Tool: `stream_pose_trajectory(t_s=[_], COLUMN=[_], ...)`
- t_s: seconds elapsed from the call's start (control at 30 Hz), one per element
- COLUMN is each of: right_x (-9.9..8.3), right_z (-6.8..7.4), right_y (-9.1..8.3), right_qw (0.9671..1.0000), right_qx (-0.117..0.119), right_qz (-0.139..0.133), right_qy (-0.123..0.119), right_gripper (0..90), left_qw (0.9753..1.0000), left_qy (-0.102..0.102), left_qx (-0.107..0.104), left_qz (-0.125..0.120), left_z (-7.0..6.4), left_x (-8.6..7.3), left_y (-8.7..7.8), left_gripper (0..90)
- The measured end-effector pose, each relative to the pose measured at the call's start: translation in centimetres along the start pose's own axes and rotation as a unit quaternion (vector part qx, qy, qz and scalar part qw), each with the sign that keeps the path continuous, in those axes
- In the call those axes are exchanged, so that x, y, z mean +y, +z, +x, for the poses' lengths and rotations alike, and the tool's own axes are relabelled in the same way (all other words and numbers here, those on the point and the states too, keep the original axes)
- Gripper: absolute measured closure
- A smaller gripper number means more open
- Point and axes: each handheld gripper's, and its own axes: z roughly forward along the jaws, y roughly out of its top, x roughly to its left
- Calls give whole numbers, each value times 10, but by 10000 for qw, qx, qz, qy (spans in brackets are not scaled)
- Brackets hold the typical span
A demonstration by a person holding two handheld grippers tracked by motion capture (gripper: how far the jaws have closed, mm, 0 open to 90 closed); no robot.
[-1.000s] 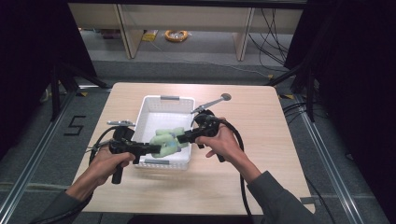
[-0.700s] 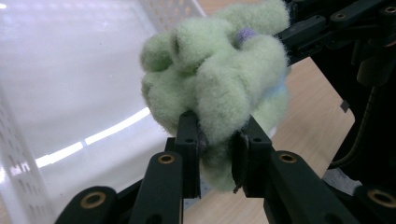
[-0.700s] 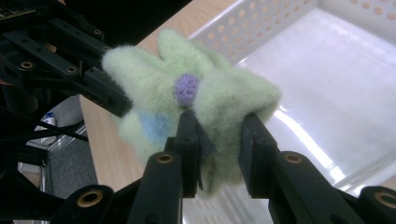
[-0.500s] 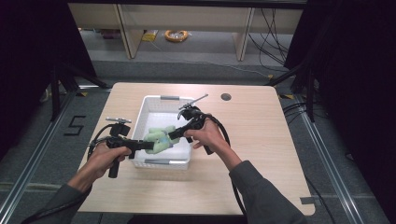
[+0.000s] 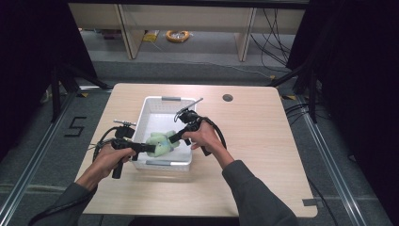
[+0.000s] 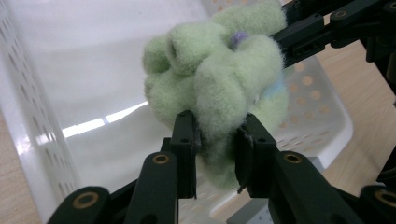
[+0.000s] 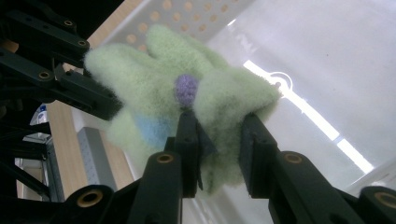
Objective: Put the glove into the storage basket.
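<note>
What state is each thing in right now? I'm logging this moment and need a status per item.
Green plush toy: pinched from both sides, held over the basket.
White basket: upright on the table; nothing else seen inside.
Left claw: shut on the toy.
Right claw: shut on the toy.
Wooden table: carries the basket.

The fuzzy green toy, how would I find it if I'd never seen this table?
Look at the wooden table and find the white basket near its middle. The soft toy hangs over the basket's near end, pinched by the left gripper on one side and the right gripper on the other. It is pale green and fluffy, with a small purple dot, unlike the hard white plastic around it.
</note>
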Motion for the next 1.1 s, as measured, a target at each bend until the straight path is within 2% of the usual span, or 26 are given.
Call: stream_pose_trajectory(t_s=[0.07, 0.2, 0.23, 0.3, 0.37, 0.43, 0.5, 0.53, 0.57, 0.63, 0.67, 0.77, 0.8, 0.87, 0.9, 0.93, 0.97, 1.03, 1.1], right_x=[0, 0, 0, 0, -1, -1, 0, 0, 2, 2, 3, 4, 4, 4, 5, 5, 5, 5, 6], right_z=[-1, -4, -4, -5, -5, -4, -4, -4, -2, -1, -1, -1, -1, -2, -2, -2, -2, -2, -3], right_y=[2, 8, 9, 13, 17, 20, 22, 22, 22, 23, 23, 23, 23, 24, 24, 24, 24, 24, 24], right_qw=[10000, 9998, 9997, 9993, 9989, 9983, 9979, 9978, 9959, 9957, 9956, 9952, 9949, 9946, 9944, 9942, 9939, 9931, 9910], right_qx=[-14, -93, -135, -230, -289, -372, -434, -449, -699, -709, -717, -759, -790, -810, -833, -859, -891, -953, -1097], right_qz=[27, 164, 194, 299, 364, 442, 467, 481, 545, 569, 576, 596, 599, 620, 626, 621, 622, 656, 703], right_qy=[0, 9, 42, 47, 3, -48, -120, -125, -185, -160, -154, -157, -175, -166, -158, -161, -177, -182, -310], right_gripper=[723, 723, 723, 723, 722, 722, 722, 721, 719, 718, 717, 709, 704, 695, 687, 671, 653, 623, 600], left_qw=[10000, 9996, 9995, 9994, 9988, 9987, 9980, 9980, 9979, 9978, 9976, 9969, 9967, 9955, 9954, 9952, 9952, 9940, 9931], left_qy=[-21, 79, 85, 141, 286, 256, 364, 364, 316, 332, 423, 520, 515, 684, 641, 712, 683, 826, 932], left_qx=[80, 258, 300, 300, 397, 397, 472, 461, 452, 393, 395, 337, 292, 300, 257, 214, 175, 116, 70], left_qz=[-14, 104, 66, 26, -14, -166, -209, -254, -337, -407, -392, -476, -564, -583, -659, -632, -677, -712, -708], left_z=[1, 2, 2, 0, -2, -5, -8, -10, -12, -17, -19, -29, -34, -43, -48, -51, -56, -62, -70], left_x=[0, 0, 1, 3, 6, 8, 9, 9, 9, 7, 6, 1, -2, -7, -10, -12, -15, -21, -27], left_y=[3, 3, 3, 1, -4, -7, -11, -12, -12, -14, -16, -19, -19, -21, -21, -22, -22, -23, -24], left_gripper=[691, 640, 609, 604, 590, 580, 568, 564, 539, 529, 521, 495, 488, 475, 473, 469, 460, 454, 444])
